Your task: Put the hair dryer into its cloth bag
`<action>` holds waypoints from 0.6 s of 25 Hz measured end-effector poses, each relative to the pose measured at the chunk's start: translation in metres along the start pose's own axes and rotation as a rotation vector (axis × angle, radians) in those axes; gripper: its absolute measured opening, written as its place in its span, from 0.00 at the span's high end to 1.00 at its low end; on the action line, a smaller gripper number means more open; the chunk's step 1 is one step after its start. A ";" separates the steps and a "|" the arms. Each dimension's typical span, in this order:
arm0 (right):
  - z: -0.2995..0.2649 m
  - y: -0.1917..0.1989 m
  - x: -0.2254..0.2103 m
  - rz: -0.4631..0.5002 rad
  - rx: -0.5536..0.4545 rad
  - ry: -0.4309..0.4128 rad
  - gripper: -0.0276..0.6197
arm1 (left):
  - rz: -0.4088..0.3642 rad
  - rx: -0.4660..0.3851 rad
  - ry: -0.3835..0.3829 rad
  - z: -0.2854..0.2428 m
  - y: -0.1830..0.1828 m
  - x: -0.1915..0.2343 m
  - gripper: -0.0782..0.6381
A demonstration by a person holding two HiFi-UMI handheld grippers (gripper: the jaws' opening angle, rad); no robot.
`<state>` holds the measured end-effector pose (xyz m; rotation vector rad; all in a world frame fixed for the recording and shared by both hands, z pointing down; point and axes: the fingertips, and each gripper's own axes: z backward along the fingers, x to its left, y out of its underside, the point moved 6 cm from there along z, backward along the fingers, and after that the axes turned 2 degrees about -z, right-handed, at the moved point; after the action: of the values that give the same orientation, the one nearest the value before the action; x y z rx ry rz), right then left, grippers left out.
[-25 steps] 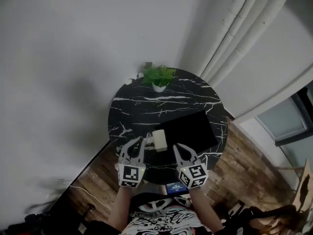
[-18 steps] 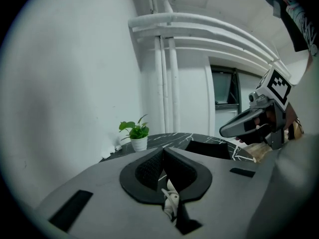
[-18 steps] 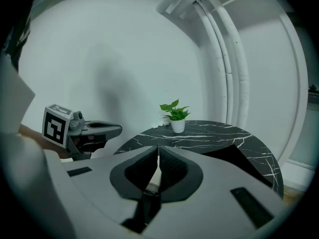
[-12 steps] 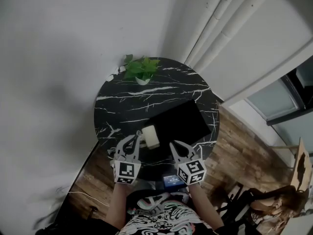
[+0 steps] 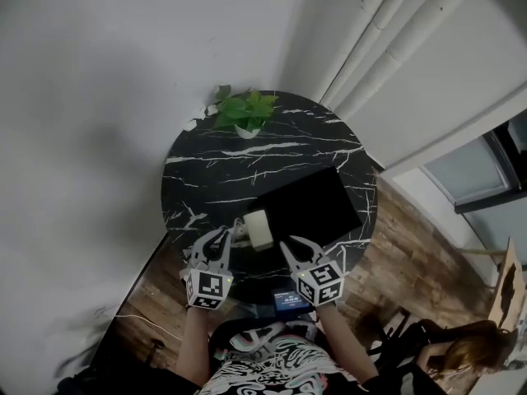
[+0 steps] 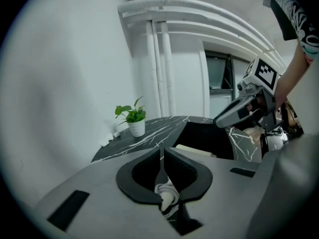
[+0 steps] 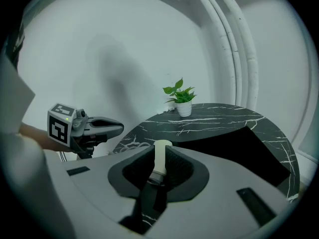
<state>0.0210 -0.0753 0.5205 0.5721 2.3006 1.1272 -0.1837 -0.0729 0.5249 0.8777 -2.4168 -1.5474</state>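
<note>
A cream hair dryer (image 5: pixel 257 230) lies near the front of the round black marble table (image 5: pixel 206 179), touching the left edge of the flat black cloth bag (image 5: pixel 309 208). My left gripper (image 5: pixel 220 237) hovers shut just left of the dryer, holding nothing. My right gripper (image 5: pixel 289 246) is shut and empty just to the dryer's right, over the table's near edge. In the right gripper view the dryer (image 7: pixel 160 159) shows beyond the closed jaws, the bag (image 7: pixel 239 146) to its right. The left gripper view shows a coiled white cord (image 6: pixel 167 195) below the jaws and the bag (image 6: pixel 209 136) ahead.
A small potted plant (image 5: pixel 245 115) stands at the table's far edge. A white wall runs along the left and pale curtains (image 5: pixel 387 48) hang at the right. Wooden floor (image 5: pixel 395 262) surrounds the table. A small device with a blue screen (image 5: pixel 288 300) sits at the person's waist.
Both grippers have sunk a little toward the table's near edge, still shut and side by side. The dryer and the bag have not moved.
</note>
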 end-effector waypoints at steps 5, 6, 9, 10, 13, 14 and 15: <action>-0.010 0.015 -0.002 0.057 0.068 -0.019 0.90 | -0.018 0.067 0.008 -0.003 0.031 -0.001 0.85; -0.012 0.018 -0.004 0.069 0.073 -0.020 0.90 | -0.019 0.082 0.012 -0.004 0.037 -0.001 0.82; -0.019 0.027 -0.009 0.085 0.100 -0.026 0.88 | -0.027 0.137 0.034 -0.010 0.054 -0.001 0.70; -0.021 0.031 -0.009 0.089 0.114 -0.029 0.86 | -0.032 0.157 0.040 -0.011 0.059 -0.001 0.68; -0.027 0.042 -0.011 0.101 0.150 -0.031 0.81 | -0.044 0.195 0.053 -0.010 0.072 0.001 0.62; -0.029 0.045 -0.012 0.108 0.160 -0.030 0.80 | -0.052 0.200 0.058 -0.010 0.074 0.001 0.61; -0.031 0.048 -0.013 0.117 0.171 -0.031 0.79 | -0.063 0.204 0.065 -0.011 0.076 0.002 0.60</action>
<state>0.0197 -0.0738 0.5789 0.7919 2.3773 0.9718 -0.2105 -0.0596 0.5961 1.0330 -2.5555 -1.2860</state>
